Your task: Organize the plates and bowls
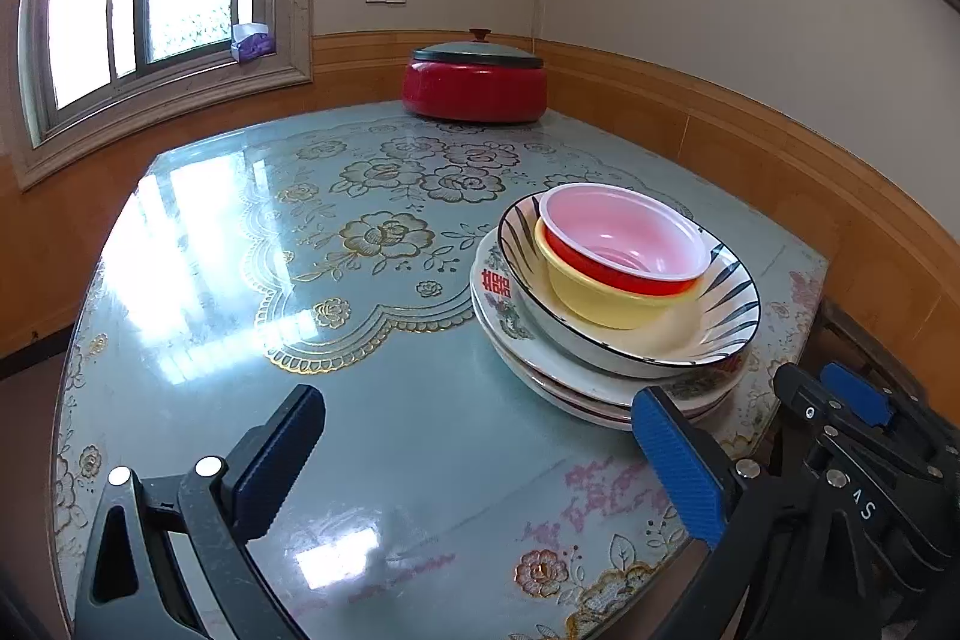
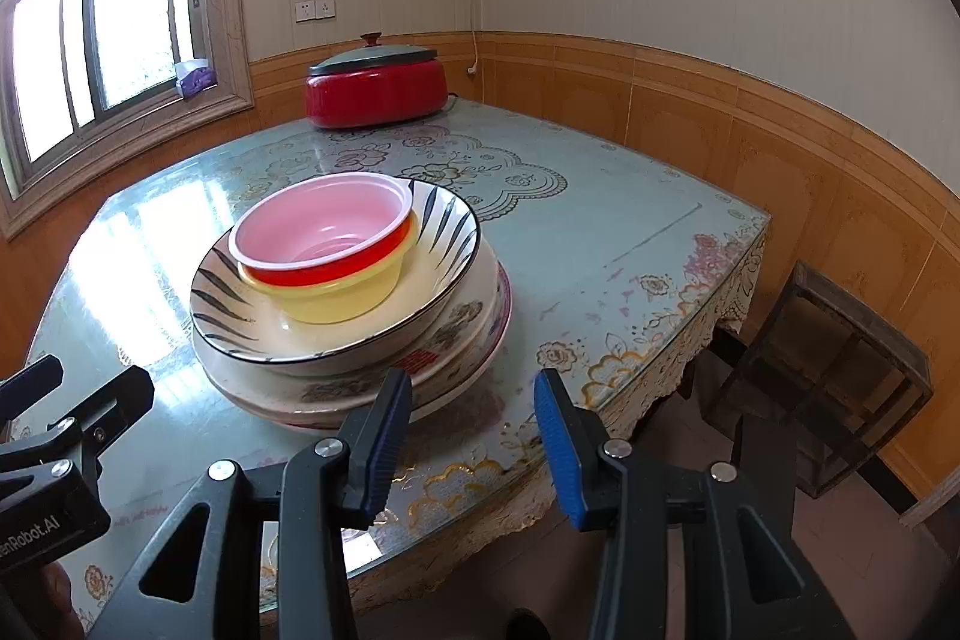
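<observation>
Stack [image 2: 360, 340] at my 11 o'clock on tabletop [image 2: 630, 232]: plates, striped bowl, nested bowls — looked done. Left tool [image 1: 480, 460] gaped wide, empty; right tool [image 2: 474, 436] part-open, empty.

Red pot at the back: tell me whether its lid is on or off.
On. The grey lid sits flat on the red pot, knob up.

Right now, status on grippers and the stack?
Left hand-held gripper open, empty. Right hand-held gripper open, empty. Bowls nested on plates. Nothing in the way.
</observation>
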The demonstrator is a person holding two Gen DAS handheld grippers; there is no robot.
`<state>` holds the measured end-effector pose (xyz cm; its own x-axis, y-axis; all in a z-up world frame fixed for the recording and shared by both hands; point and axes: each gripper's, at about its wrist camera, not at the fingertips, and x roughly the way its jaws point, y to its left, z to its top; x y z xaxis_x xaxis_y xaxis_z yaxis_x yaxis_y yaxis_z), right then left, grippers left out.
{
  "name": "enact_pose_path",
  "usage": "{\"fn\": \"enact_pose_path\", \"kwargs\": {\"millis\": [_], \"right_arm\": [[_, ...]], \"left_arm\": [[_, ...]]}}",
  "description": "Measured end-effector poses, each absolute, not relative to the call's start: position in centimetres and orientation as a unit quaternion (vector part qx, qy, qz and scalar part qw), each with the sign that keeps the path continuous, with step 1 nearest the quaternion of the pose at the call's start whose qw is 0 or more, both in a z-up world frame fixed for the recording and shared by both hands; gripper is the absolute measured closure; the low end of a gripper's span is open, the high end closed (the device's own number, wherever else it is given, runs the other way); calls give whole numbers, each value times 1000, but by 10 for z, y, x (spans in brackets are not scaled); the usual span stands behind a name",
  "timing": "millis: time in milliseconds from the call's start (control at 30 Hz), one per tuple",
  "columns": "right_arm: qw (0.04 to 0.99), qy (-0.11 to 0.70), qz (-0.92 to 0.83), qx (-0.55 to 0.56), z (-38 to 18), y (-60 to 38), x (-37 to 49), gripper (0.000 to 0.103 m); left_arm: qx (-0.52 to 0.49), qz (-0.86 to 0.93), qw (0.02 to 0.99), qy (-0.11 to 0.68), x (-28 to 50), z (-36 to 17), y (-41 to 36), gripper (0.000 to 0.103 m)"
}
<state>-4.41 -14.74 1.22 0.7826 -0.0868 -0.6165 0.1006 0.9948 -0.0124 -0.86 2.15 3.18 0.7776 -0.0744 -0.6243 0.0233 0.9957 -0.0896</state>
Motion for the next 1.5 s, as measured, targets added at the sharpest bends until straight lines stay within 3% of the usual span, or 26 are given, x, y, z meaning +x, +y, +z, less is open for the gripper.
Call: {"fn": "enact_pose_path", "kwargs": {"millis": [1400,1500], "right_arm": [[946,322,-28,8,15,-138,-51,60],[945,325,-29,7,13,-139,-49,60]], "left_arm": [[-19,-21,947,321,-31,38,14,0],[-27,-30,947,319,-30,37,16,10]]}}
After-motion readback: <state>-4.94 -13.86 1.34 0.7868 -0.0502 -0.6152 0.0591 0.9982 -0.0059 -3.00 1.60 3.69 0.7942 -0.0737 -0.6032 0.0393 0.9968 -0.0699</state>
